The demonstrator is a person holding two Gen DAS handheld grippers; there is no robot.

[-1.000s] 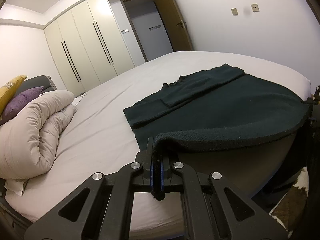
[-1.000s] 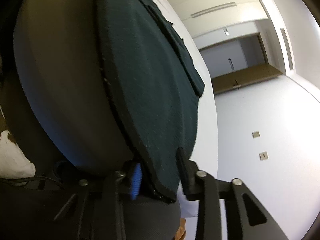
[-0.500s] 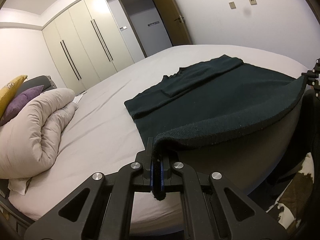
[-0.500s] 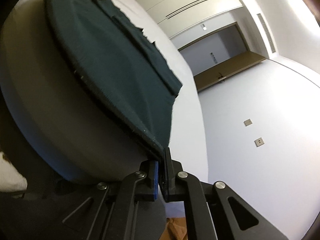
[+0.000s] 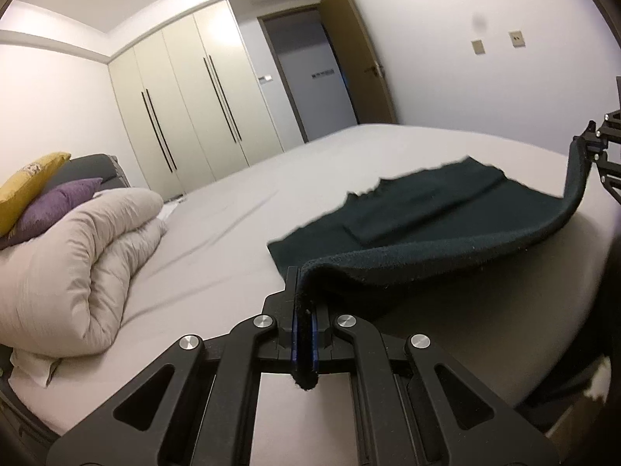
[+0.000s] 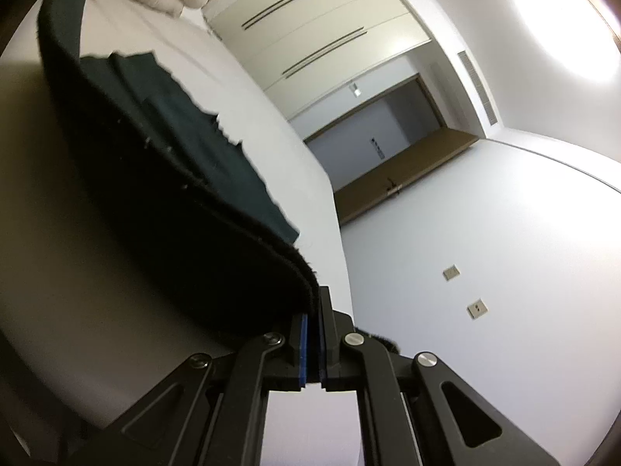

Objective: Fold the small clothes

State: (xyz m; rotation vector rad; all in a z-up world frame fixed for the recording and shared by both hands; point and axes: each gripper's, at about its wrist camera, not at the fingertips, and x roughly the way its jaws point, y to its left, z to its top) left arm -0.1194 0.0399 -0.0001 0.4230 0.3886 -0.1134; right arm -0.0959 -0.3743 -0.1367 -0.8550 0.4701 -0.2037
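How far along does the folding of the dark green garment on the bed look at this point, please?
Done: one sleeve already lies folded across the dark green garment on the bed. In hand: the left tool and the right tool are each shut on a corner of the near hem, which is raised off the mattress. Left: carrying that hem over to the far end and any further folds.

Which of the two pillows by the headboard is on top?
The yellow pillow is on top; it rests on the purple pillow, which lies against the rolled beige duvet.
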